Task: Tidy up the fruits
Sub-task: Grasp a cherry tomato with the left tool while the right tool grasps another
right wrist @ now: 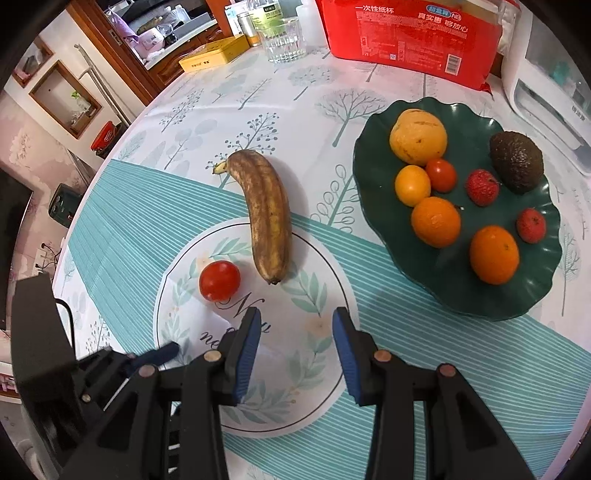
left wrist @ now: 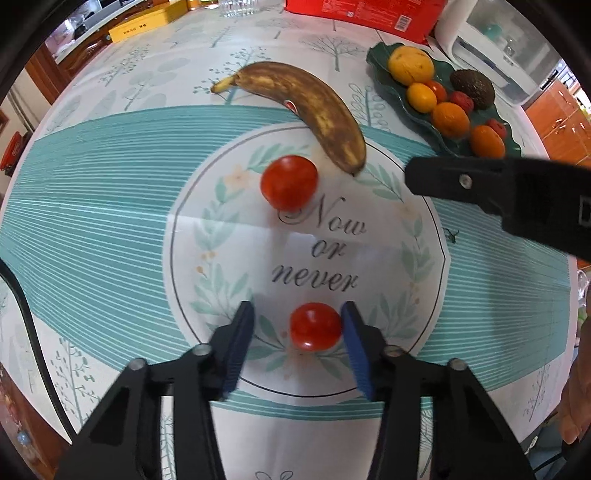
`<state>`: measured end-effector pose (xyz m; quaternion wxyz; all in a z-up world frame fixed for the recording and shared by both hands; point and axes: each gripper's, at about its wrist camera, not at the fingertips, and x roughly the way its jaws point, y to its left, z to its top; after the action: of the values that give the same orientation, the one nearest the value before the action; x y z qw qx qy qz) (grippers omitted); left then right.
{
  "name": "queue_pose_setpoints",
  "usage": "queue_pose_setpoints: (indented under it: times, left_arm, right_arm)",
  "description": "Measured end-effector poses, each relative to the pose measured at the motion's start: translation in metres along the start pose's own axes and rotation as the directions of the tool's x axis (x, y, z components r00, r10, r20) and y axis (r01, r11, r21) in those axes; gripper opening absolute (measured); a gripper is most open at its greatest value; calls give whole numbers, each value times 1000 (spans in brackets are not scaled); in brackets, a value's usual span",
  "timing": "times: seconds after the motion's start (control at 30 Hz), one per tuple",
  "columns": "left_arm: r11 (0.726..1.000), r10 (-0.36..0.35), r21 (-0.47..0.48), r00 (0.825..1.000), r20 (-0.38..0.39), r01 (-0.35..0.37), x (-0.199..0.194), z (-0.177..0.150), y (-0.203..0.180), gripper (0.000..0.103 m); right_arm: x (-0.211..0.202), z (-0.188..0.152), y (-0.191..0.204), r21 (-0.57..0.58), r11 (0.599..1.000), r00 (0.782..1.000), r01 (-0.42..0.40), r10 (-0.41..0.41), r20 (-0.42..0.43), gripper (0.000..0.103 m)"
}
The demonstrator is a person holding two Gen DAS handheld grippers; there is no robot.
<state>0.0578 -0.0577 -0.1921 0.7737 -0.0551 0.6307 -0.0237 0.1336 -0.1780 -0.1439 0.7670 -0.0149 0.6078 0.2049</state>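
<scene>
Green plate [right wrist: 373, 155] holding mixed fruit, left tongs [left wrist: 297, 325] around tomato [left wrist: 314, 326], right tongs [right wrist: 295, 332] empty, parted.

**Readable print on the table**

The tablecloth [left wrist: 110, 206] carries the cursive motto "Now or never" inside its leafy wreath. The red package [right wrist: 410, 33] at the table's far edge reads "一次性纸杯", with a barcode beside; smaller print is illegible.

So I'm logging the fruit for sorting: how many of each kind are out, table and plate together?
Tomatoes: 3
Bananas: 1
Oranges and other yellow-orange round fruits: 4
Lychees: 2
Avocados: 1
Total: 11
</scene>
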Motion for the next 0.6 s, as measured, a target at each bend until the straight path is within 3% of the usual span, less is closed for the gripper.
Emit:
queue_pose_setpoints:
  times: [0.17,0.33,0.6]
  left_arm:
    - [1000,-3,0,1000,12,3,0,-7,2,26]
    - [1000,18,-22,1000,25,-17,-3,-8,17,26]
    - [990,48,-135,997,54,-41,-18,2,71,26]
  right_arm:
    - [8,0,5,1,1000,1000,-15,15,-12,41]
    - [18,1,11,14,999,999,-36,36,-31,41]
    - [31,7,28,2,999,998,-54,54,-45,41]
